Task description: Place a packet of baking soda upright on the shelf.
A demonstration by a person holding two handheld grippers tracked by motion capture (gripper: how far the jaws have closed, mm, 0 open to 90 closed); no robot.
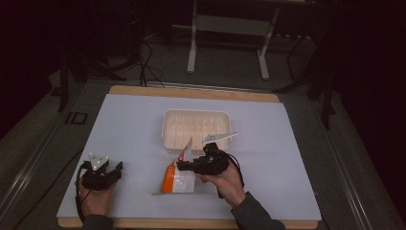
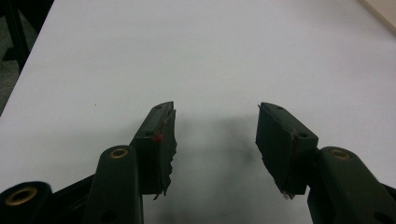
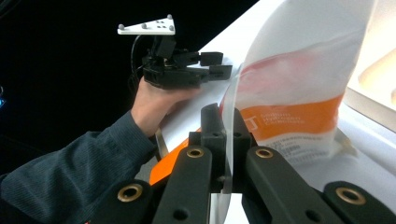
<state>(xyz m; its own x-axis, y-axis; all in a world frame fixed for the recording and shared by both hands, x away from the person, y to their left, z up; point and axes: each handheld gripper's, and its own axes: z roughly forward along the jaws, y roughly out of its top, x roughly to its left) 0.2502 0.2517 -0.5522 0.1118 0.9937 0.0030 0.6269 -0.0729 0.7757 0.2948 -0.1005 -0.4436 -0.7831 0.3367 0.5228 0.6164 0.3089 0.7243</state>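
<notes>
Your desk (image 1: 134, 124) is covered by a pale sheet, with a wooden strip showing along the far and near edges. Most of its left half lies bare, and so does a wide band along the right edge, so you have open room on both sides. The white tray (image 1: 196, 130) sits a little past the middle toward the far edge, its near rim just beyond your right hand. The orange-and-white pouch (image 1: 179, 178) lies near the middle of the near edge, just in front of the tray, with its top corner raised and the rest resting on the sheet. Your right gripper (image 3: 226, 140) has its jaws pressed together on the pouch's thin upper edge, which runs up between them; in the high view it sits beside the pouch's right side. Your left gripper (image 2: 215, 140) rests close to the near left corner, well apart from the pouch, its jaws spread wide over bare sheet with nothing between them.
</notes>
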